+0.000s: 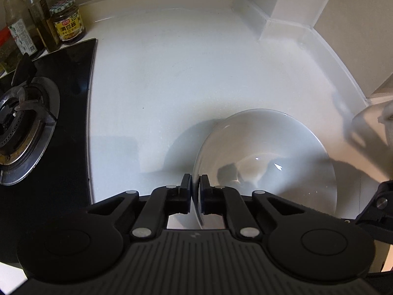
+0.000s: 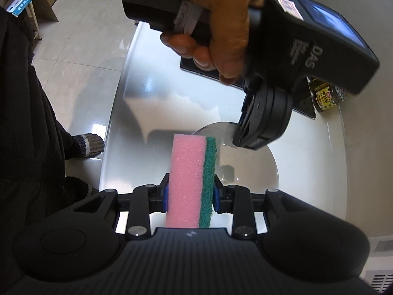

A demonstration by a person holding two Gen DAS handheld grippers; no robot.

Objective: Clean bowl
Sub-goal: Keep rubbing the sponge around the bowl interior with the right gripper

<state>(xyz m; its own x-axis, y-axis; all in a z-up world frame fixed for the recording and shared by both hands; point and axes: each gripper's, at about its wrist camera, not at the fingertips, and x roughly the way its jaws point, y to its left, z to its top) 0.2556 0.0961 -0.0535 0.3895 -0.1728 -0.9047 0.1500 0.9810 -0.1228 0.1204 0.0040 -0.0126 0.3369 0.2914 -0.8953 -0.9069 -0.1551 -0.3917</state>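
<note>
The left gripper (image 1: 195, 191) points steeply down at the white counter (image 1: 186, 73), its two fingers pressed together on the near rim of the white bowl (image 1: 267, 157), one pad outside the wall and one inside. In the right wrist view a bare hand (image 2: 221, 17) wraps the dark handle of that gripper, which slants down from upper right onto the bowl's far rim.

The bowl sits on the counter to the right of the black gas stove (image 1: 44, 127), mouth upward and seemingly tipped slightly; its inside looks glossy and bare.

The right gripper (image 2: 190, 194) also aims steeply down, pinching a sponge (image 2: 189, 179) across its thickness. The sponge's long axis runs straight out along the fingers, pink foam on the left, green scouring layer on the right, its free end poised over the bowl's edge; whether it touches cannot be told.

A sauce jar (image 1: 68, 19) and bottles (image 1: 29, 17) stand behind the stove.
</note>
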